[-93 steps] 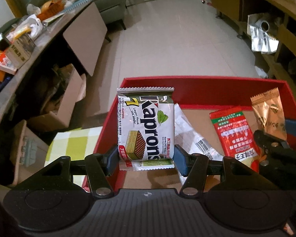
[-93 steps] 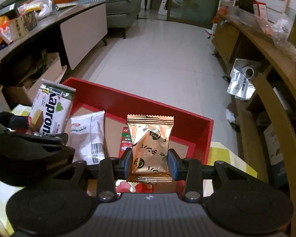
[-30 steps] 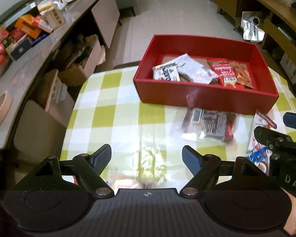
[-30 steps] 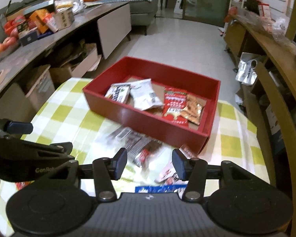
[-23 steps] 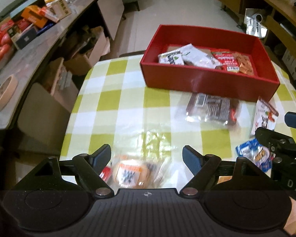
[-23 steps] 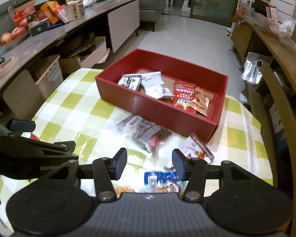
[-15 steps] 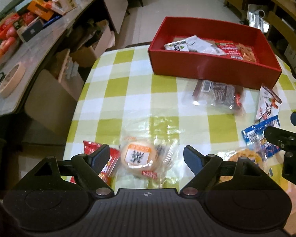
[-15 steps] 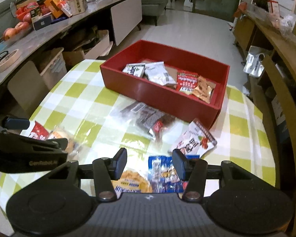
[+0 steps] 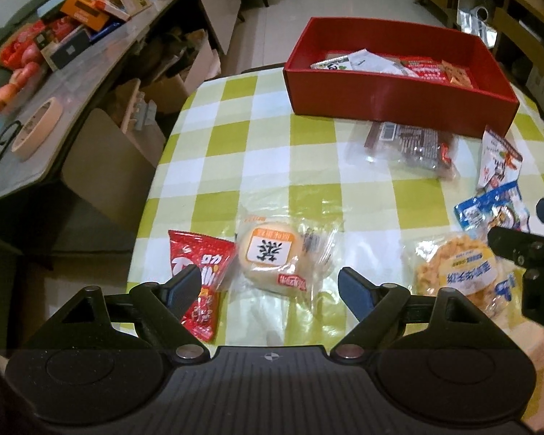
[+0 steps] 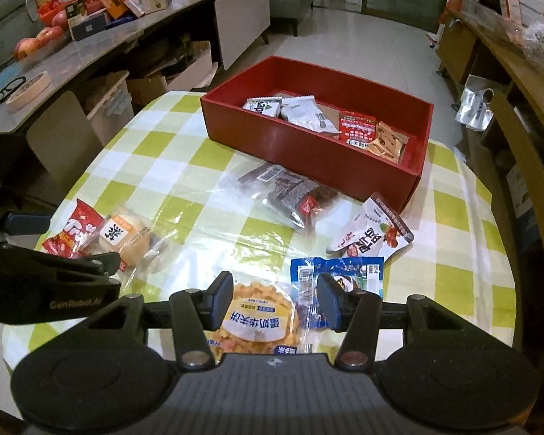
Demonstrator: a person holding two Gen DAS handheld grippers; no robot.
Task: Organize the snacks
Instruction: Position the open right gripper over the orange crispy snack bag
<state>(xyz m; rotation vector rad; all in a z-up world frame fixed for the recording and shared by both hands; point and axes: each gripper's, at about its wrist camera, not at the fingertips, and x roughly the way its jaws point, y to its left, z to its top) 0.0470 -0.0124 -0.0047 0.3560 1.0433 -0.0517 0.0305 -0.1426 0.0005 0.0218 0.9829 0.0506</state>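
**A:** How are your hands set?

**B:** Both pitch steeply down over the near edge of the checked table (image 9: 308, 152). My left gripper (image 9: 270, 284) stands wide apart with nothing between the pads; the round bun in clear wrap (image 9: 272, 257) lies just beyond it, and the red chip packet (image 9: 199, 275) sits under the left fingertip (image 9: 185, 284)

**A:** And the right one?

**B:** My right gripper (image 10: 275, 299) is parted more narrowly and empty, hanging above the round cracker pack (image 10: 259, 320), with the blue packet (image 10: 339, 272) beside its right finger

**A:** Where are the rest of the snacks?

**B:** Four packets lie in the red box (image 10: 308, 159) at the far side; a clear pack of dark bars (image 10: 290, 195) and a white pouch (image 10: 371, 233) lie just near of it
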